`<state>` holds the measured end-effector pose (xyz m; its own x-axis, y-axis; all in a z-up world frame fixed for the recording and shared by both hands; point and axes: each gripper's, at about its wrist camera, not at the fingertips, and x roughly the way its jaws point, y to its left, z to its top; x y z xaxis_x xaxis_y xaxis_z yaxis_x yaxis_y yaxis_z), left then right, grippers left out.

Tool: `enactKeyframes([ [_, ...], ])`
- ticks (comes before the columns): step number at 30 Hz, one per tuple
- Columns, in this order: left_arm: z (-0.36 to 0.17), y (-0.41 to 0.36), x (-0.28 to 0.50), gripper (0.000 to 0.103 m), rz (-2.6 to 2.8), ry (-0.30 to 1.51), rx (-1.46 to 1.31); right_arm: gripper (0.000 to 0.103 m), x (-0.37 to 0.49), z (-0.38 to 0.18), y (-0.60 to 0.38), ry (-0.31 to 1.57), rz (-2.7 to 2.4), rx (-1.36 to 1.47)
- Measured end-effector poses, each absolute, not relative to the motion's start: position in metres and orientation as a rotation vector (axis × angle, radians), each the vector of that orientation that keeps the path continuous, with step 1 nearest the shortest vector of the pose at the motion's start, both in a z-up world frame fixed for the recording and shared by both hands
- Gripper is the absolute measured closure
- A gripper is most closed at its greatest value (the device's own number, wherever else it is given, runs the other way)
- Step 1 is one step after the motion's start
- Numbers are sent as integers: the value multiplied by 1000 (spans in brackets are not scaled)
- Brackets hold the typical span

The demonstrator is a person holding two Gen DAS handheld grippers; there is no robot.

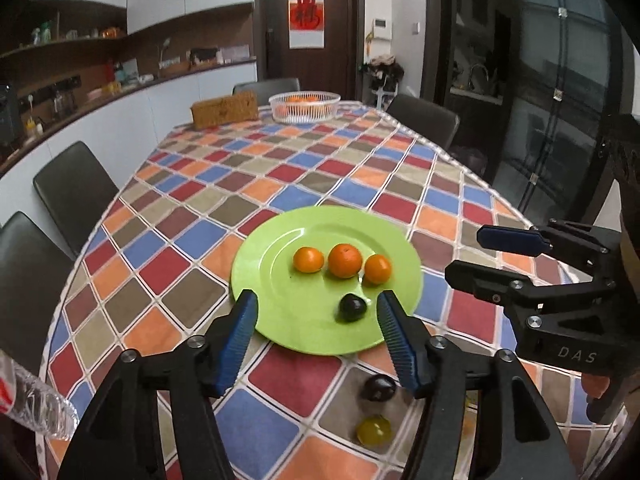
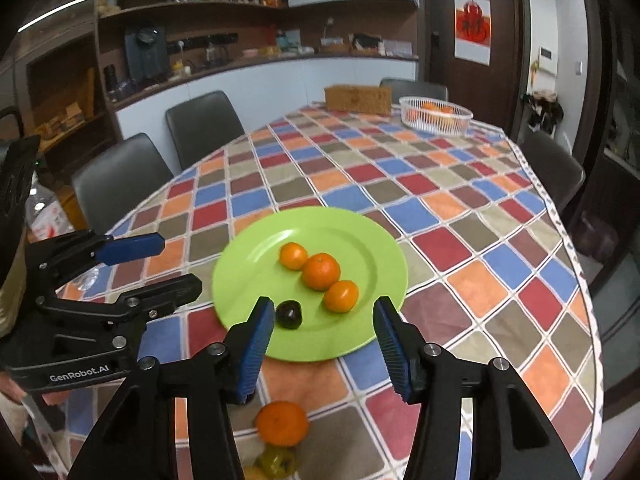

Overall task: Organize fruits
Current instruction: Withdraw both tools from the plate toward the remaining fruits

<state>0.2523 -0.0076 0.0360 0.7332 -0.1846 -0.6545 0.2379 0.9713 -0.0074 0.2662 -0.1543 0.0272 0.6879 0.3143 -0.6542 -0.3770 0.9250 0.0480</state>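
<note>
A green plate (image 1: 280,312) (image 2: 248,280) lies on the checkered tablecloth and holds three oranges (image 1: 345,260) (image 2: 321,271) in a row and one dark plum (image 1: 353,307) (image 2: 289,313). My left gripper (image 1: 316,308) is open and empty, above the plate's near edge. On the cloth below it lie a second dark plum (image 1: 378,387) and a yellow-green fruit (image 1: 374,430). My right gripper (image 2: 322,314) is open and empty, above the plate's near rim. Below it lie a loose orange (image 2: 282,423) and a yellow-green fruit (image 2: 278,460).
A white basket (image 1: 304,107) (image 2: 436,115) with oranges and a woven box (image 1: 224,110) (image 2: 357,99) stand at the table's far end. Dark chairs (image 1: 74,192) line the left side. A clear plastic bottle (image 1: 36,404) juts in at the lower left.
</note>
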Motion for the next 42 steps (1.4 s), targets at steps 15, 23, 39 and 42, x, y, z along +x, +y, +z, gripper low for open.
enactKeyframes([
  [15, 43, -23, 177, 38, -255, 641, 91, 50, 184, 42, -168, 601, 395, -125],
  [23, 33, -35, 144, 38, -297, 606, 165, 50, 148, 37, -169, 577, 406, -187],
  [39, 0, -54, 122, 42, -442, 599, 370, 51, 118, -6, -147, 611, 484, -451],
  [42, -8, -56, 123, 47, -470, 617, 397, 51, 119, -15, -143, 623, 506, -479],
])
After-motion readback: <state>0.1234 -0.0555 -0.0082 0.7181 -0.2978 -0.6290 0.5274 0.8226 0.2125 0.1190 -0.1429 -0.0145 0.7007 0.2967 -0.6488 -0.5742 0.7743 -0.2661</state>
